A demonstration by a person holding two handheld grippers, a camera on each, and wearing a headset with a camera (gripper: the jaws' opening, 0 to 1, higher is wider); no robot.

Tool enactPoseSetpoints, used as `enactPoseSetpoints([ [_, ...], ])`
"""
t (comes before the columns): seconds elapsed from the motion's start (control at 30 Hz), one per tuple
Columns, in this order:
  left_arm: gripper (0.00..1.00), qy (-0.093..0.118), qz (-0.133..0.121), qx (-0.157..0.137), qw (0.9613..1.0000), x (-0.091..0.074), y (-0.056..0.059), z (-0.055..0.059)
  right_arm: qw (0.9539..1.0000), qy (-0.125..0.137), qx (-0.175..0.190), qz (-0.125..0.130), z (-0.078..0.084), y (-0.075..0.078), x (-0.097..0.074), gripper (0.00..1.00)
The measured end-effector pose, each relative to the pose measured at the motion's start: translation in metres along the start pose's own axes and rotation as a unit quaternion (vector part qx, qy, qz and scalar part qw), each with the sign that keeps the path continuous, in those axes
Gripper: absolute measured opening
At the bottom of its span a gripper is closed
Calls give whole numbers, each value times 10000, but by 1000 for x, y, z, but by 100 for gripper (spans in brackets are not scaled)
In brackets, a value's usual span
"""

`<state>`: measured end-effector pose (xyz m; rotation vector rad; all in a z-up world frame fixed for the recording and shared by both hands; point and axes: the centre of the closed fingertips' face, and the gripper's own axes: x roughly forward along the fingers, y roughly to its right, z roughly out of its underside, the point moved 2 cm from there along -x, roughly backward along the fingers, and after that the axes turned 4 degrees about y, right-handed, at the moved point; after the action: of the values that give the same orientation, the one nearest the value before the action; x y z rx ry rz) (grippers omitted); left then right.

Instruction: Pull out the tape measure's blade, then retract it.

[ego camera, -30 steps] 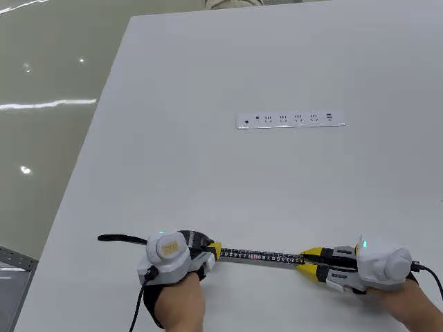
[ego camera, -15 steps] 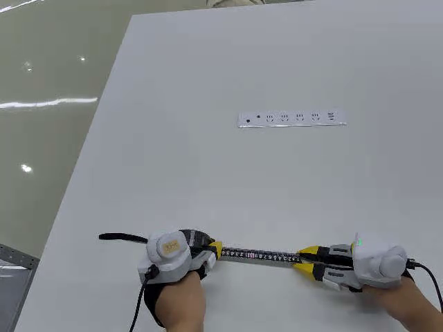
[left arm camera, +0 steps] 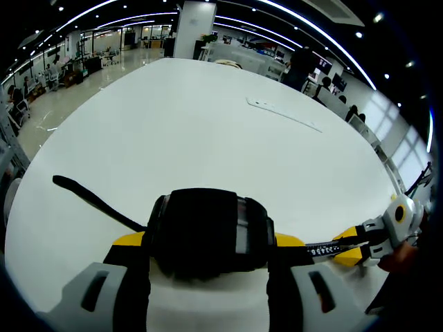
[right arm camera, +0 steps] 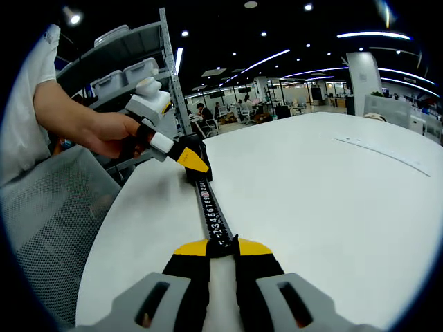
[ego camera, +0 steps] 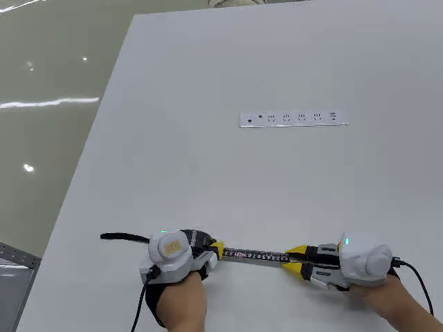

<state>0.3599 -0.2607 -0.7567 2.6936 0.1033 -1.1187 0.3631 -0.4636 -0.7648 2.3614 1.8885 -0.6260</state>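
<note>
Clamping the tape measure point(left arm camera: 208, 228) by its black case, my left claw point(ego camera: 212, 250) holds it at the near edge of the counter point(ego camera: 242, 180). My right claw point(right arm camera: 221, 247) pinches the tip of the blade point(right arm camera: 211, 207), which is stretched straight between both claws.

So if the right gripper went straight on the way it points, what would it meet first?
Following the blade it grips, the right gripper would likely reach the tape measure case, held by the left gripper.

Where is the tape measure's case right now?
In the head view the case sits at the near left of the table, clamped in the left gripper, with the blade running right to the right gripper.
</note>
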Motion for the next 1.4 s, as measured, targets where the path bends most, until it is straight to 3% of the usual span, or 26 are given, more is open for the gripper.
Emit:
enactPoseSetpoints([
  [1.4,67,45,30,-31,10000,1,-1,1,9997,12,24,-236,-13,-10,43,12],
])
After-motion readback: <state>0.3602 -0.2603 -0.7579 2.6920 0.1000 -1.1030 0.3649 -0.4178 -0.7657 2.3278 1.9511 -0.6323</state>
